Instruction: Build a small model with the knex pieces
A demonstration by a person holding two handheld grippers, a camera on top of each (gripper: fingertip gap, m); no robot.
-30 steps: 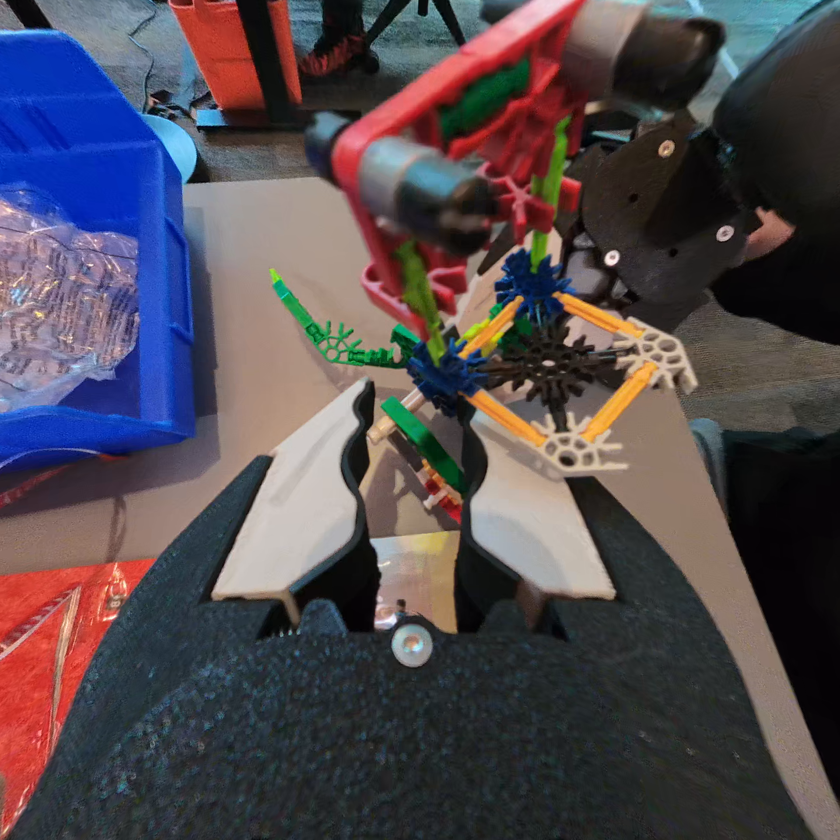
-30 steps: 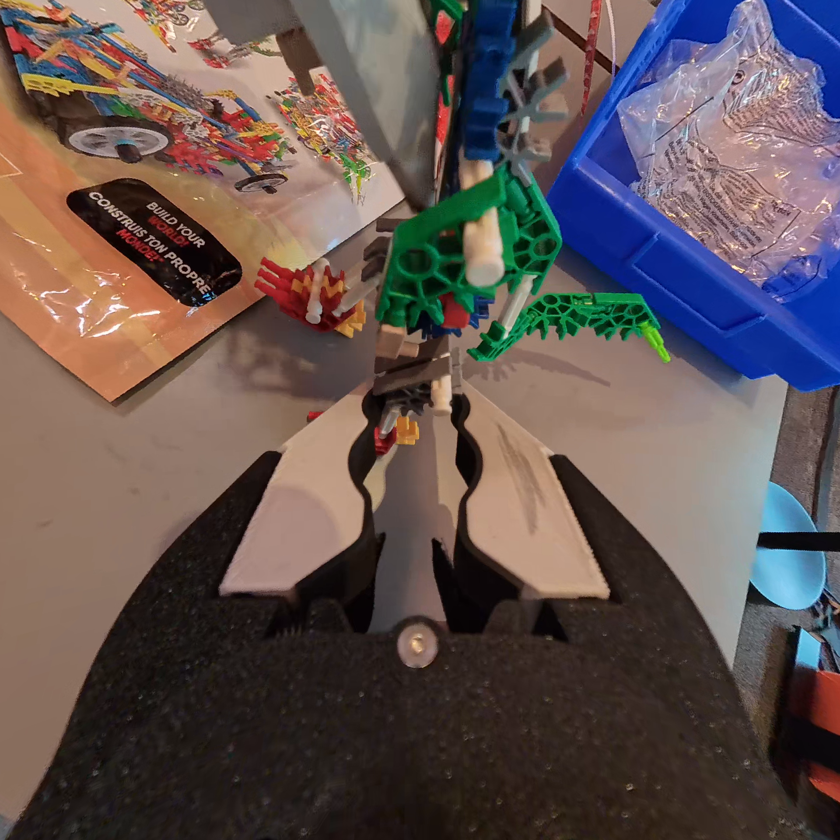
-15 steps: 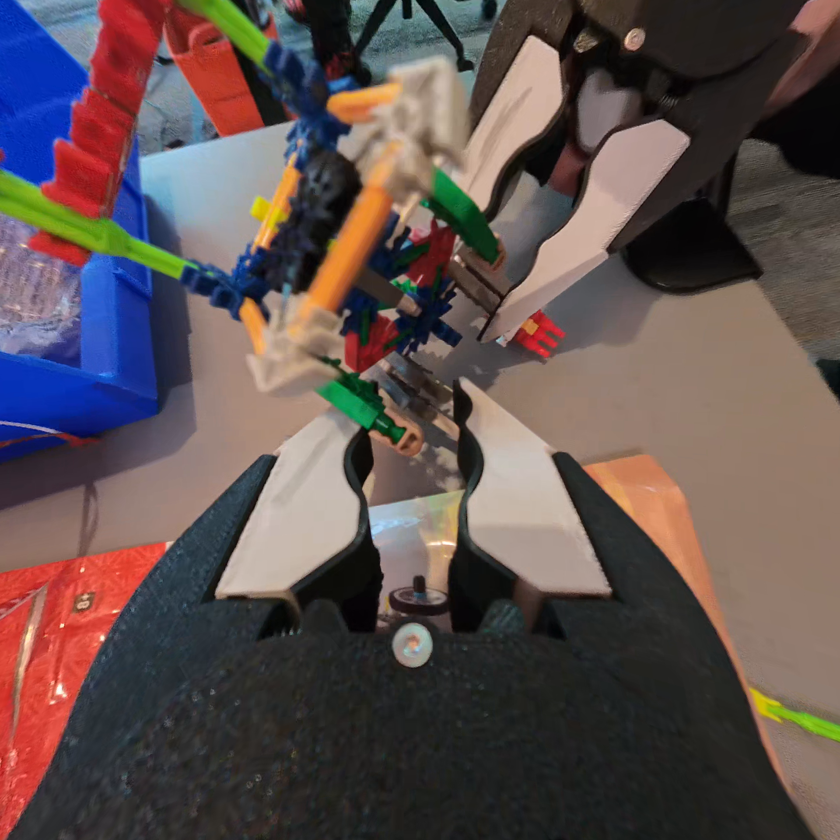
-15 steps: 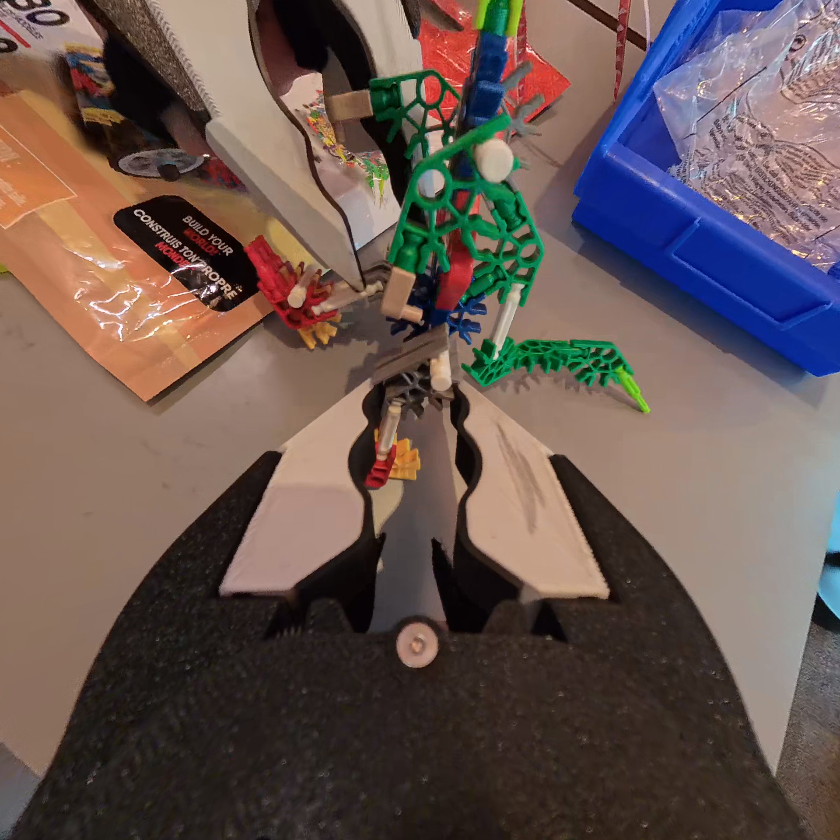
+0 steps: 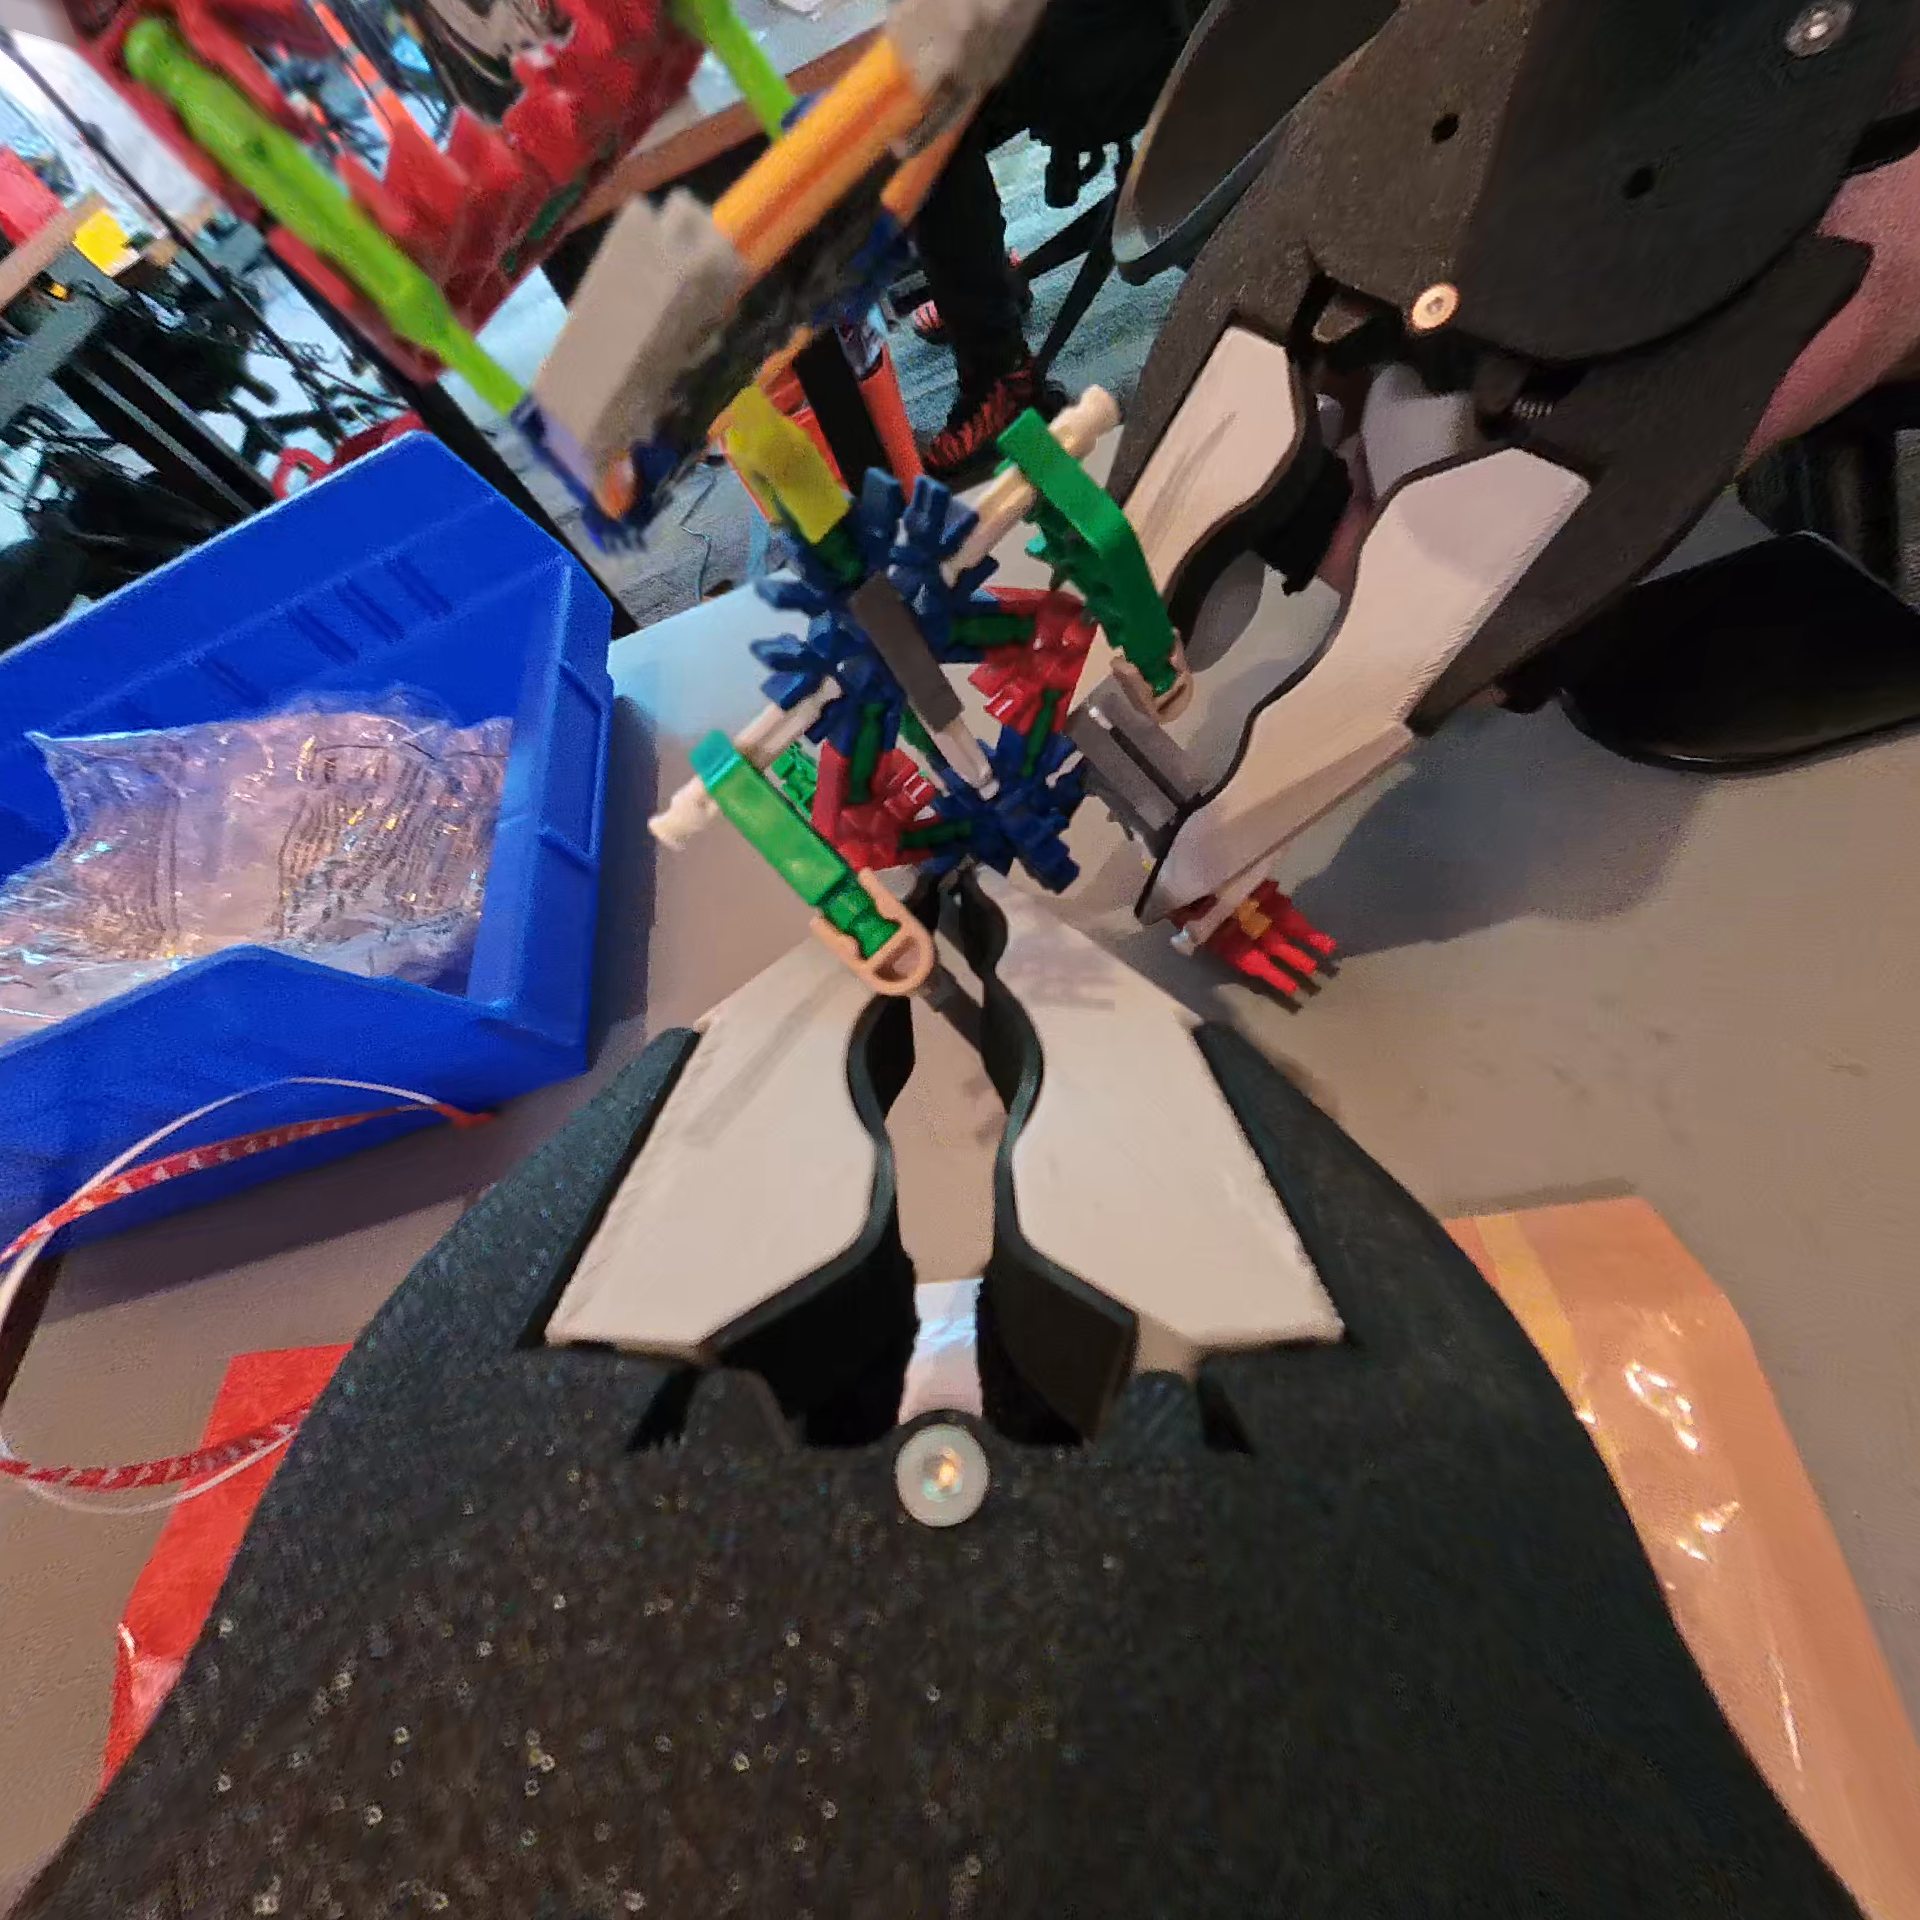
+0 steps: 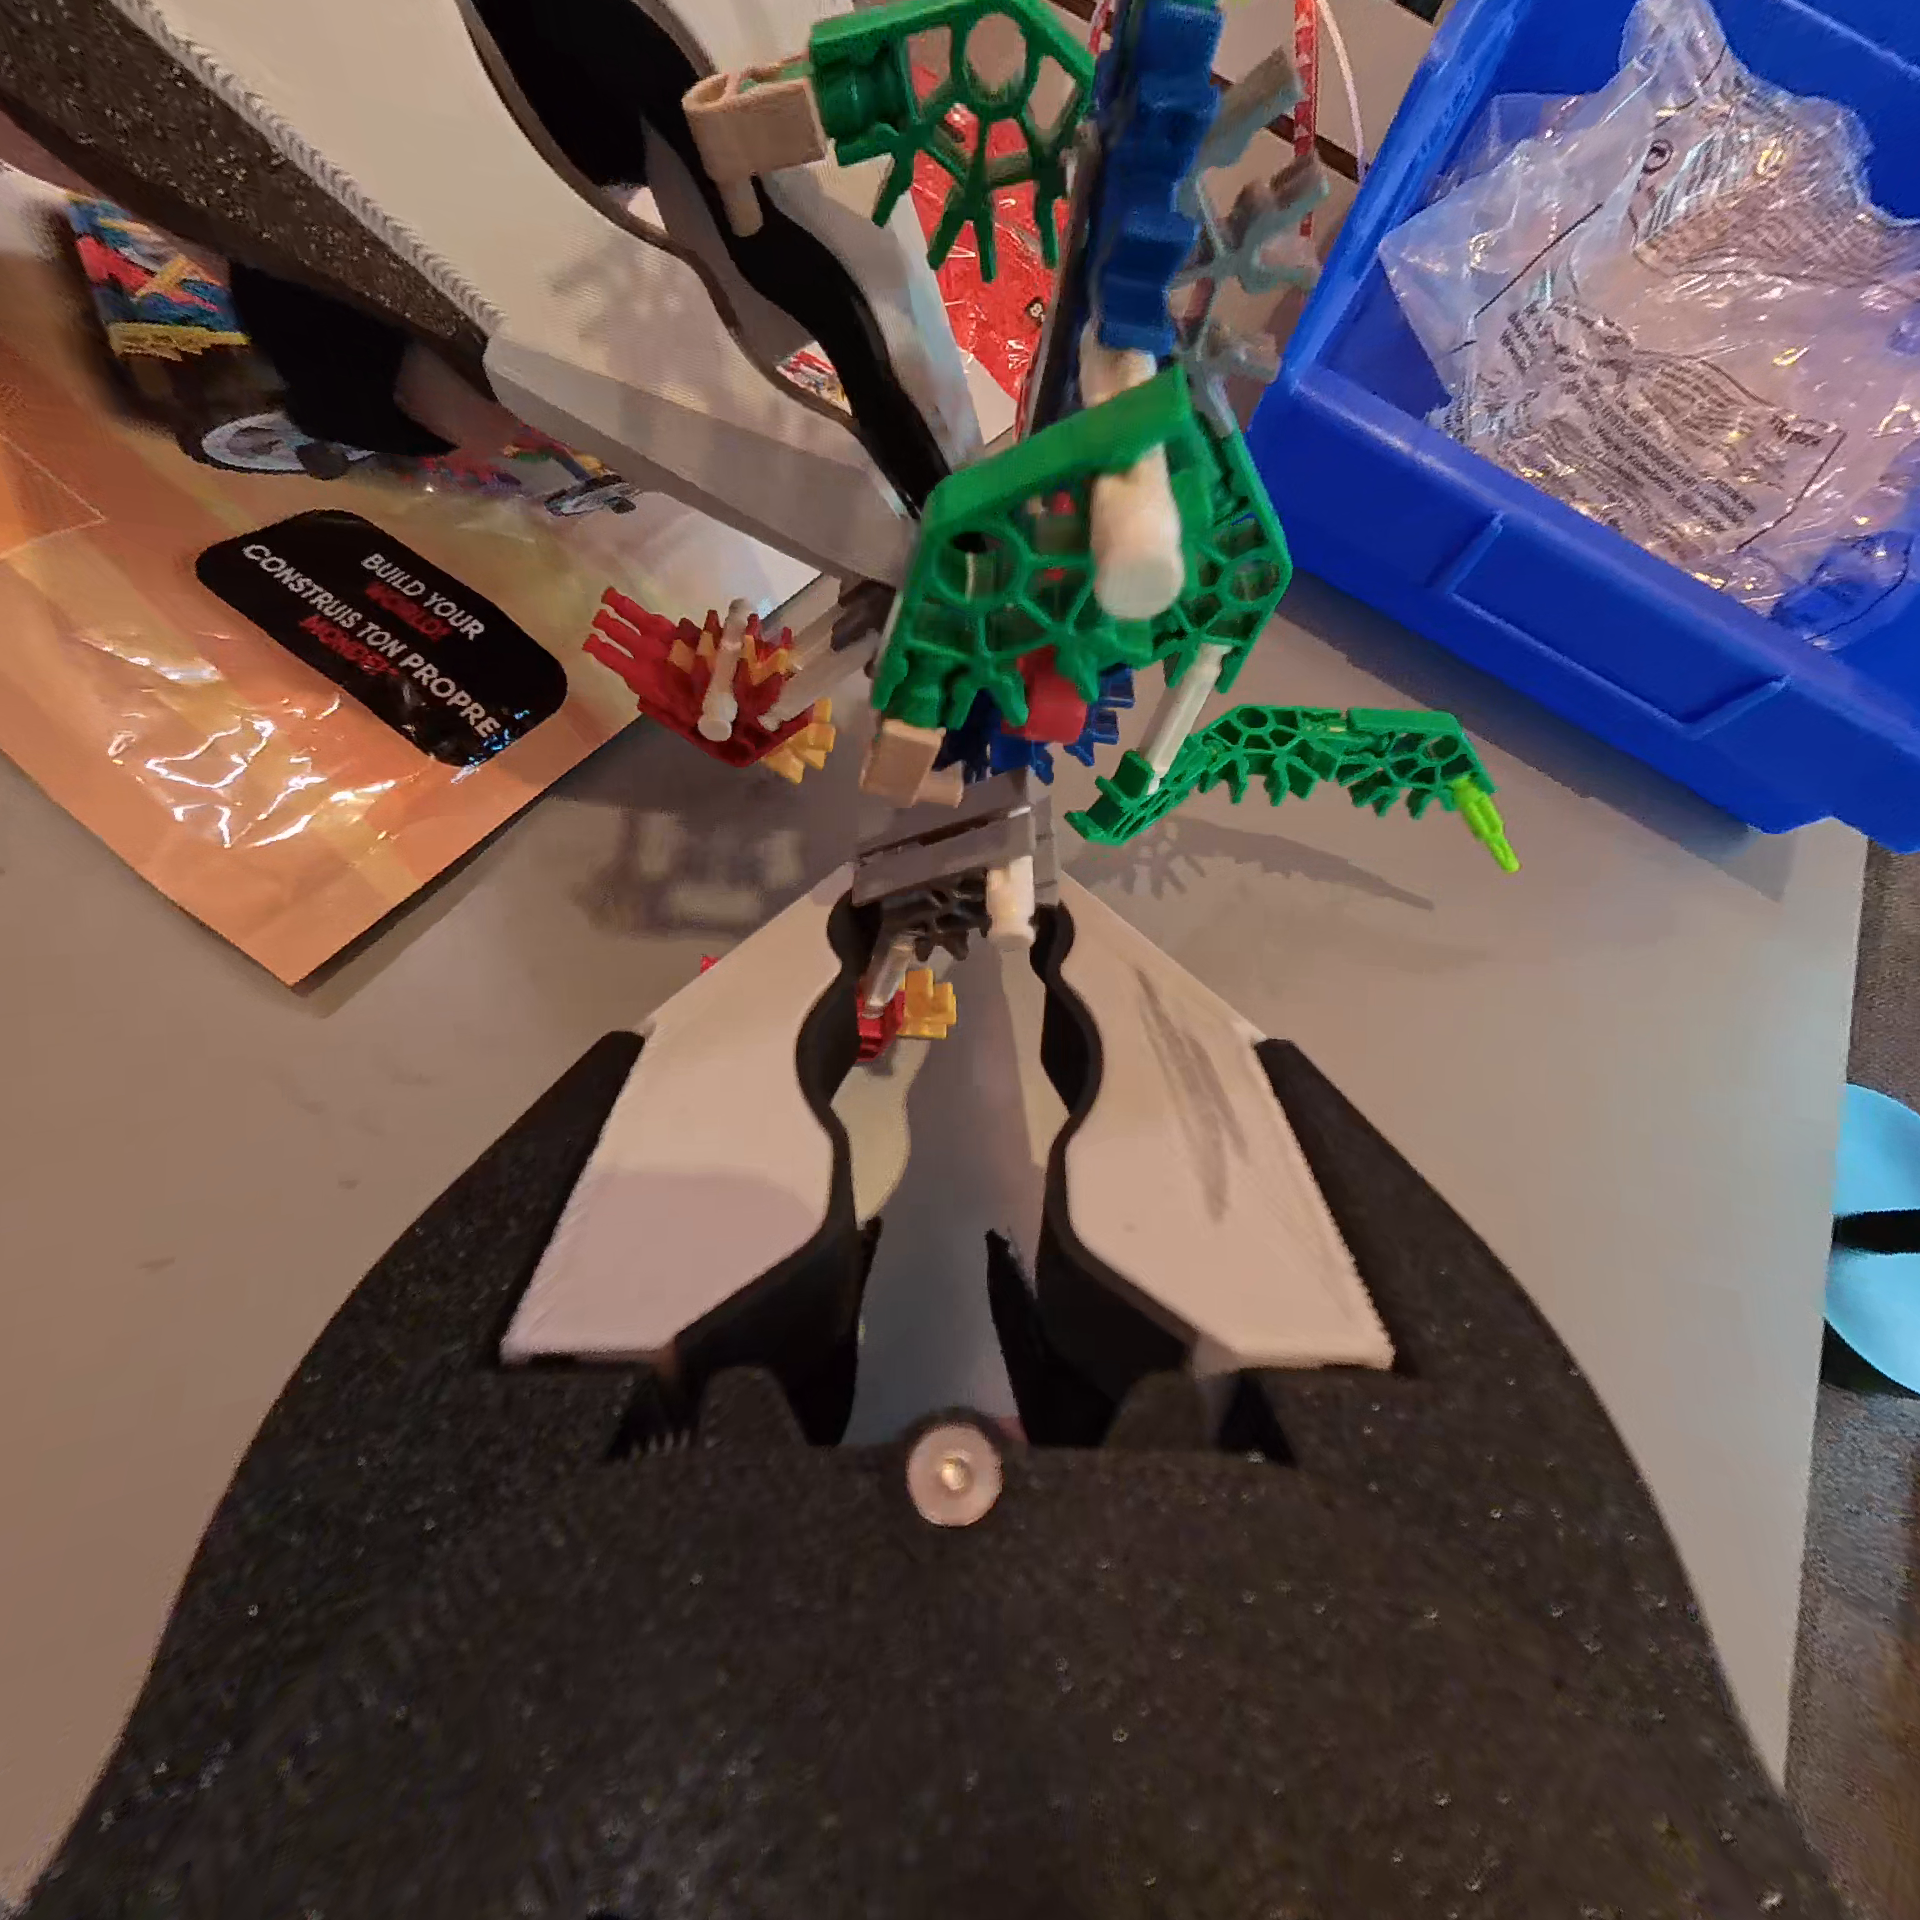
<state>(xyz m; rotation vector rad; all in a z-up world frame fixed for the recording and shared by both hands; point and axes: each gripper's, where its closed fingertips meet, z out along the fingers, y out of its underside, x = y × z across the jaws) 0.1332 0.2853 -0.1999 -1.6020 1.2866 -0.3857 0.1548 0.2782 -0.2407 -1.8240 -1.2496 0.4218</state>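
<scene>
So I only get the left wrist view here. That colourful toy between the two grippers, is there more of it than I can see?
Observer: Yes. The right wrist view shows a curved green lattice piece with a lime tip. It sticks out of the toy model toward the blue bin.
Operator: And what exactly is the right gripper pinching?
Observer: The right gripper is closed on a grey connector and a white rod at the model's near end.
Operator: That orange thing at my lower right, what is it?
Observer: It's a glossy orange packet lying on the table. It has a black label and pictures of built toy models on it.
</scene>
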